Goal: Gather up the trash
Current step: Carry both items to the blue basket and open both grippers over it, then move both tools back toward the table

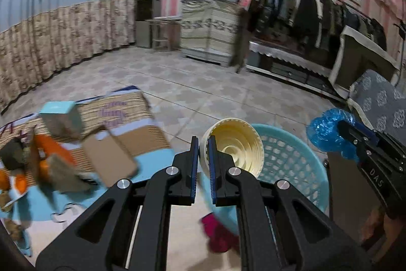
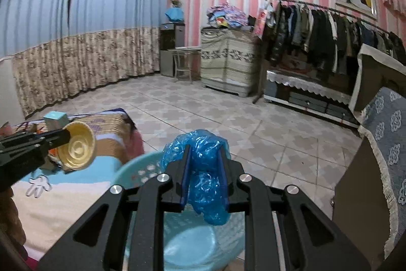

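My left gripper (image 1: 203,144) is shut on the rim of a cream paper bowl (image 1: 236,146) and holds it tilted over the near edge of a light blue plastic basket (image 1: 297,164). My right gripper (image 2: 205,151) is shut on a crumpled blue plastic bag (image 2: 203,169), held above the same basket (image 2: 187,248). The right gripper with the bag (image 1: 327,133) shows at the right of the left wrist view. The left gripper with the bowl (image 2: 78,146) shows at the left of the right wrist view.
A bed with a striped and blue cover (image 1: 121,118) lies at the left, with a teal box (image 1: 61,116), a brown cardboard piece (image 1: 109,156) and orange scraps (image 1: 45,151) on it. A magenta item (image 1: 218,233) lies by the basket. A patterned grey chair (image 2: 385,139) stands right.
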`<state>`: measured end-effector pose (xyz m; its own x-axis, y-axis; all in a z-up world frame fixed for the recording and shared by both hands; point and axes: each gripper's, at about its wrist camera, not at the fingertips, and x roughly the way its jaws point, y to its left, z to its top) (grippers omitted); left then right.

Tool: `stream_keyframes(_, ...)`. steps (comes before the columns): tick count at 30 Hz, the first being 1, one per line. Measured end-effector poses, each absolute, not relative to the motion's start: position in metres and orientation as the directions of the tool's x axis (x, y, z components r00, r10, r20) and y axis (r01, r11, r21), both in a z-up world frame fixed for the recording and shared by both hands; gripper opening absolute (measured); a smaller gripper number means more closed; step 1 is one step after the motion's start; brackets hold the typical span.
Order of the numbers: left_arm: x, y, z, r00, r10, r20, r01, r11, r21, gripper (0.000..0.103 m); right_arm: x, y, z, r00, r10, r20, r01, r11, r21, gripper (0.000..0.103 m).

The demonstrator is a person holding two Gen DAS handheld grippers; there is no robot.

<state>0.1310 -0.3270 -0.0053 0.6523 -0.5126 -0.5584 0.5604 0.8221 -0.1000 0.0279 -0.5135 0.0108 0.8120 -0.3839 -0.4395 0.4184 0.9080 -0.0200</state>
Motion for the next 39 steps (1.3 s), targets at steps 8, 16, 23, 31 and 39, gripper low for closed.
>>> stream_keyframes(8, 0.141, -0.373, -0.038, 0.597, -0.524, -0.607, 0.607, 0.79, -0.086, 0.007, 0.035, -0.544, -0.017, 0.783, -0.394, -0.482, 0.455, 0.89, 0.011, 0.02)
stream_keyframes(16, 0.154, -0.386, -0.049, 0.591, -0.513, -0.622, 0.609, 0.79, -0.073, 0.01, 0.039, -0.546, -0.029, 0.778, -0.382, -0.499, 0.454, 0.891, 0.024, 0.02)
stream_keyframes(23, 0.152, -0.367, -0.031, 0.649, -0.495, -0.578, 0.569, 0.82, -0.063, 0.06, 0.042, -0.543, -0.027, 0.778, -0.378, -0.503, 0.447, 0.894, 0.019, 0.02)
stream_keyframes(31, 0.141, -0.338, -0.003, 0.737, -0.41, -0.537, 0.495, 0.869, 0.017, 0.092, 0.045, -0.53, -0.03, 0.78, -0.364, -0.509, 0.435, 0.9, 0.022, 0.02)
stream_keyframes(39, 0.143, -0.3, 0.008, 0.769, -0.366, -0.524, 0.426, 0.905, -0.006, 0.097, 0.052, -0.524, -0.033, 0.768, -0.367, -0.525, 0.437, 0.899, 0.011, 0.021)
